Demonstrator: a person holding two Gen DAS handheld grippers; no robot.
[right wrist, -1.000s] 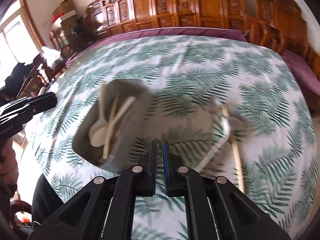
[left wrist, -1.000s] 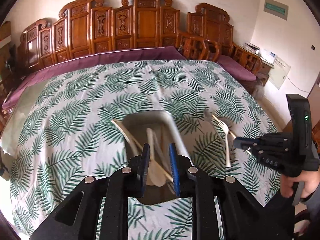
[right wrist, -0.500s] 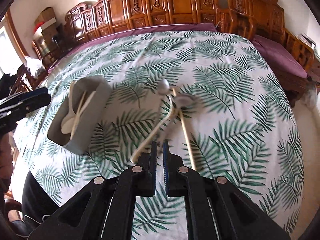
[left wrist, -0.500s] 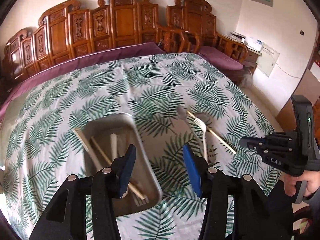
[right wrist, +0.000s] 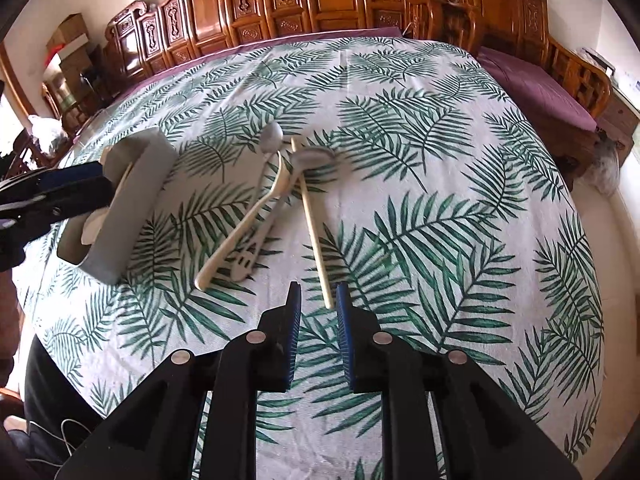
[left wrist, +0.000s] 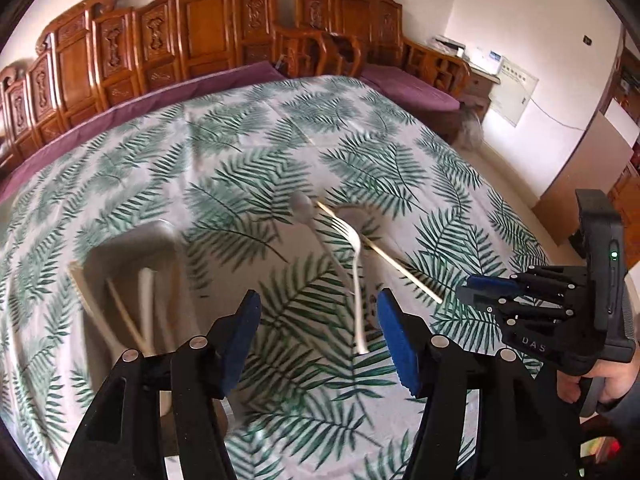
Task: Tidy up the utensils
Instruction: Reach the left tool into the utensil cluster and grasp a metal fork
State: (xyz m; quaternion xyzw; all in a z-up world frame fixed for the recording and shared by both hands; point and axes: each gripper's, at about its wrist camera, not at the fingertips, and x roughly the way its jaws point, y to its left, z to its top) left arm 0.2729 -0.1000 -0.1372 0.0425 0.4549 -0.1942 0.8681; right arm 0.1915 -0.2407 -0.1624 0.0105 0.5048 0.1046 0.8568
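Green fern-leaf cloth (right wrist: 460, 208) covers the round table, and the loose utensils lie in a small heap near its middle. A cream plastic fork (left wrist: 357, 280) lies with its tines towards the far side and its handle end towards the near edge. Crossing it are a metal spoon (right wrist: 273, 136) and a second metal utensil (right wrist: 245, 266) with a slotted handle end, its bowl blurred. A single wooden chopstick (right wrist: 314, 224) runs beside them, one end in the heap and the other close to the right gripper.

Left of the heap, apart from it, stands a grey rectangular tray (right wrist: 132, 208). It already holds several pieces: chopsticks (left wrist: 124, 316), a pale handle (left wrist: 146, 300) and a pale spoon bowl (right wrist: 90, 230); motion blur hides the finer detail.

The left gripper (left wrist: 318, 334) hovers above the cloth between tray and heap, its blue-padded jaws spreading apart with nothing pressed by them; the fork's handle end shows in the gap below. The right gripper (right wrist: 317, 322) hangs just over the near end of the chopstick, its jaws parting a little and gripping nothing. A hand (left wrist: 608, 384) shows on the right gripper's handle in the left view
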